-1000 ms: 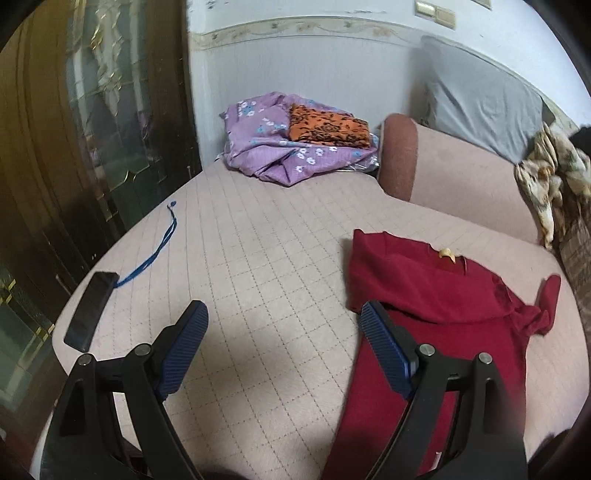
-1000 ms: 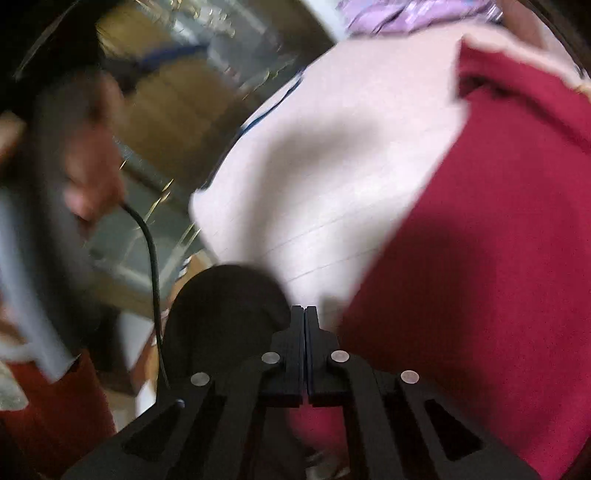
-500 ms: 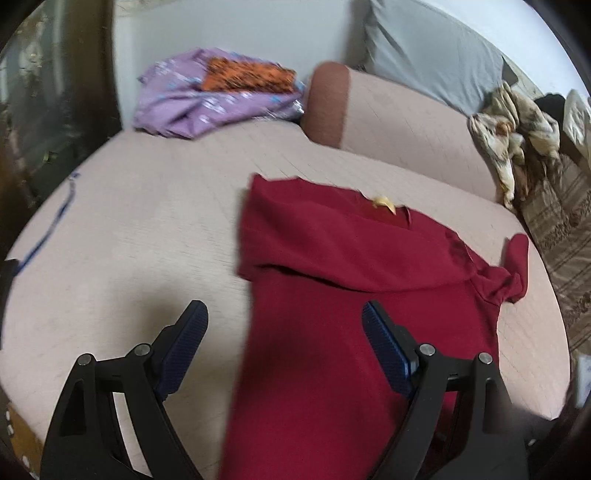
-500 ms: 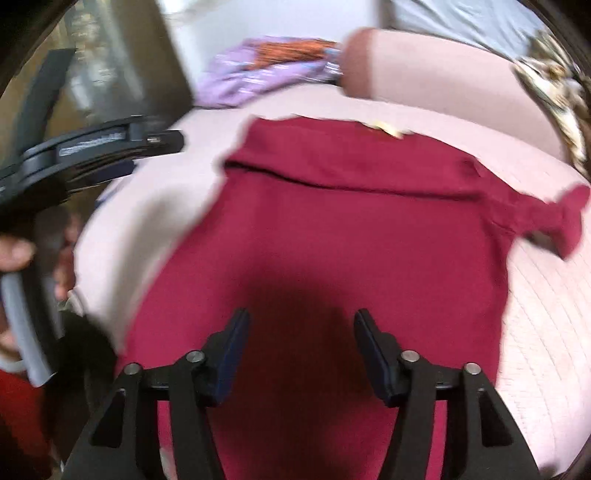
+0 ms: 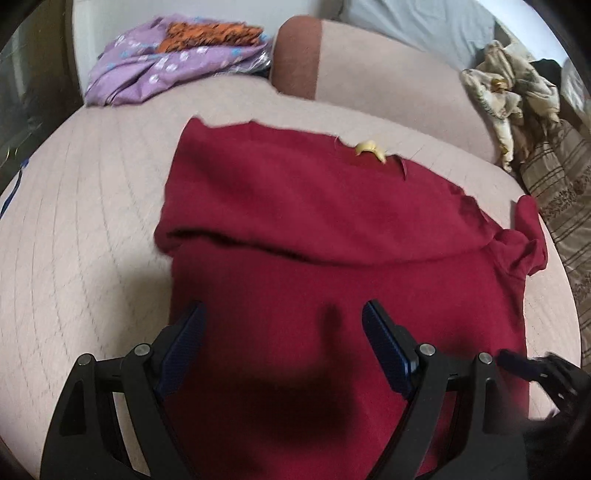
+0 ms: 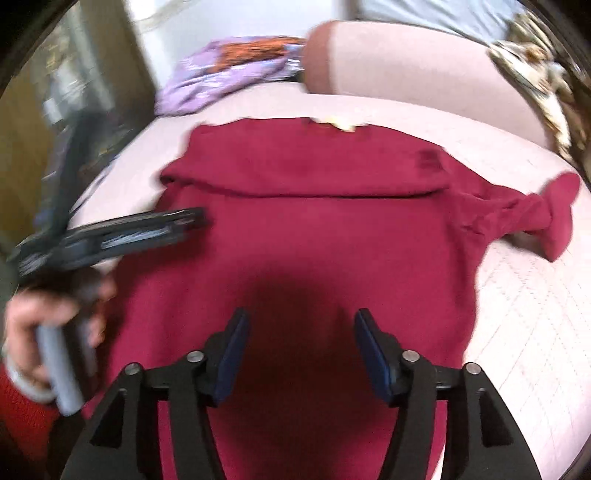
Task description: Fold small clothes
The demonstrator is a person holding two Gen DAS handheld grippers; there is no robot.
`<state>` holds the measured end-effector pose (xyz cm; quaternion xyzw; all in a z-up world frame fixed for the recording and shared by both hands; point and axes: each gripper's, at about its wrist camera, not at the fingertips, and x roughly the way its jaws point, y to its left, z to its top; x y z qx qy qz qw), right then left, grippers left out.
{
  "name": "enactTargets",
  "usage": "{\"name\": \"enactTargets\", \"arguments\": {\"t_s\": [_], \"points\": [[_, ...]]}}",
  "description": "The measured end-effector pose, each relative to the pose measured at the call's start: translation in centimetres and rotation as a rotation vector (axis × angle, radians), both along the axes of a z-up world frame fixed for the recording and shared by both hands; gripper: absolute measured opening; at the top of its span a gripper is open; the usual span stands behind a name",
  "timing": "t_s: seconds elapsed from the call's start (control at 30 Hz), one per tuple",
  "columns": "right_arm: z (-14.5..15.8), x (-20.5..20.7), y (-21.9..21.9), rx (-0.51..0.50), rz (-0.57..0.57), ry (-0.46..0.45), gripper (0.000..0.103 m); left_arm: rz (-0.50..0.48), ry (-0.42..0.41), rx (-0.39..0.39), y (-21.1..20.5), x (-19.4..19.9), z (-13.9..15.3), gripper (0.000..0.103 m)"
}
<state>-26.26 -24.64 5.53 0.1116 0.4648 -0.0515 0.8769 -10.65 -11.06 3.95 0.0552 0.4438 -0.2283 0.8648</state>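
Observation:
A dark red garment (image 5: 314, 236) lies spread on the pink quilted bed (image 5: 81, 229), its top part folded down in a flap, a yellow tag (image 5: 371, 149) at the far edge and a bunched sleeve (image 5: 524, 243) at the right. My left gripper (image 5: 282, 347) is open and empty above the garment's lower part. In the right wrist view the same garment (image 6: 332, 229) fills the middle, the sleeve (image 6: 535, 218) at right. My right gripper (image 6: 301, 354) is open and empty above it. The left gripper (image 6: 122, 236), held in a hand, shows blurred at the left.
A purple flowered cloth with an orange patterned piece (image 5: 177, 59) lies at the far left by the wall. A pink bolster (image 5: 369, 70) and grey pillow (image 5: 417, 22) line the back. A beige patterned cloth (image 5: 513, 99) and striped bedding (image 5: 561, 184) sit at the right.
My right gripper opened from shut and swung over the red garment. My left gripper moved right, from bare bed to above the garment's lower part, staying open.

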Motion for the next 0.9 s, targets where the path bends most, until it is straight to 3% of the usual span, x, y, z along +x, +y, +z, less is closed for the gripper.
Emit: {"name": "enactTargets", "arguments": {"t_s": [0.07, 0.2, 0.27, 0.43, 0.57, 0.63, 0.7, 0.73, 0.77, 0.9], "points": [[-1.3, 0.2, -1.4, 0.026, -0.001, 0.064, 0.061, 0.001, 0.004, 0.018, -0.1, 0.3, -0.4, 0.086], [0.7, -0.1, -4.1, 0.091, 0.019, -0.001, 0.060, 0.003, 0.021, -0.019, 0.2, 0.8, -0.5, 0.086], [2.2, 0.1, -7.9, 0.111, -0.067, -0.062, 0.061, 0.009, 0.019, -0.021, 0.2, 1.0, -0.7, 0.086], [5.5, 0.3, -20.0, -0.016, -0.400, -0.089, 0.074, -0.009, 0.001, 0.028, -0.6, 1.0, -1.3, 0.086], [4.3, 2.6, -28.5, -0.106, -0.592, 0.055, 0.076, -0.027, -0.033, 0.078, -1.5, 0.8, -1.6, 0.086], [2.4, 3.3, -31.3, -0.078, -0.643, 0.151, 0.076, -0.029, -0.038, 0.087, -1.6, 0.9, -1.7, 0.086], [0.3, 3.2, -33.8, 0.026, -0.659, 0.178, 0.060, -0.029, -0.036, 0.084, -1.6, 1.1, -1.8, 0.087], [-0.5, 3.2, -34.5, 0.071, -0.667, 0.169, 0.026, -0.028, -0.035, 0.082, -1.6, 1.1, -1.8, 0.087], [-0.5, 2.8, -34.7, 0.090, -0.682, 0.149, 0.018, -0.027, -0.035, 0.081, -1.7, 1.1, -1.9, 0.087], [4.1, 0.3, -34.1, 0.108, -0.593, -0.059, 0.014, -0.029, -0.038, 0.087, -1.7, 1.2, -1.9, 0.087]]}}
